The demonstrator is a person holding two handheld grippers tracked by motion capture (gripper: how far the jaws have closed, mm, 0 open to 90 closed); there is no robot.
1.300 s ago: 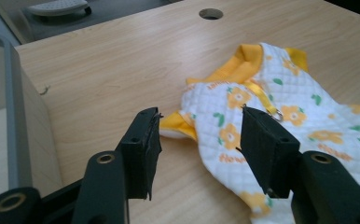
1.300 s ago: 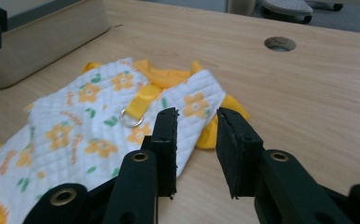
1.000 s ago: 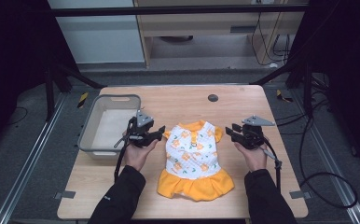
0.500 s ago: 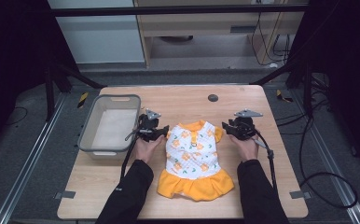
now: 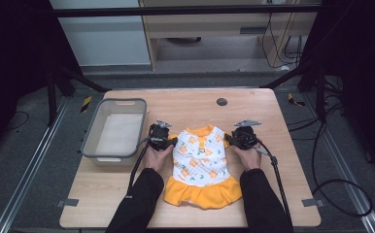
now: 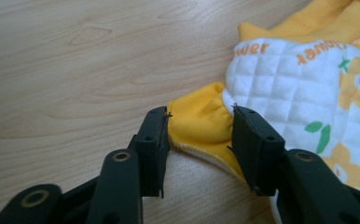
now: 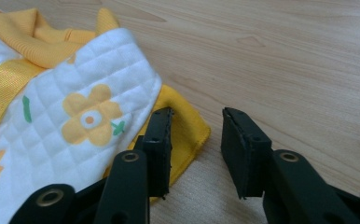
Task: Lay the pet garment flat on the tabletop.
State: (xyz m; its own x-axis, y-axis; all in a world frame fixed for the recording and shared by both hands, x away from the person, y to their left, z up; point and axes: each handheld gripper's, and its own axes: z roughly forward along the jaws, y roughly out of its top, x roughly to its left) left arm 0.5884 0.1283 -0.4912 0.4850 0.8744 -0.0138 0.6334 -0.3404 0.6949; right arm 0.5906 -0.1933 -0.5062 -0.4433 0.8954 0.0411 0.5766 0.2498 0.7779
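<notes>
Now, a small dress (image 5: 201, 165) lying flat near the middle of the table (image 5: 190, 102), toward the near edge, collar pointing at the far edge, orange skirt hem toward the person. Grey bin (image 5: 115, 128) by the left edge, apart from the cloth.

Left gripper (image 6: 199, 135) low at the dress's left sleeve (image 6: 201, 126), jaws just closing, orange cuff between them but not yet pinched. Right gripper (image 7: 194, 140) at the right sleeve (image 7: 187, 128), jaws also closing, one over the cuff edge, the other on bare wood; nothing clamped.

Probably best to slide the right jaws further over the cuff before squeezing. Pinch both sleeves evenly, through both layers, with the lower pads flat on the wood. Lift level to avoid skewing the cloth.
</notes>
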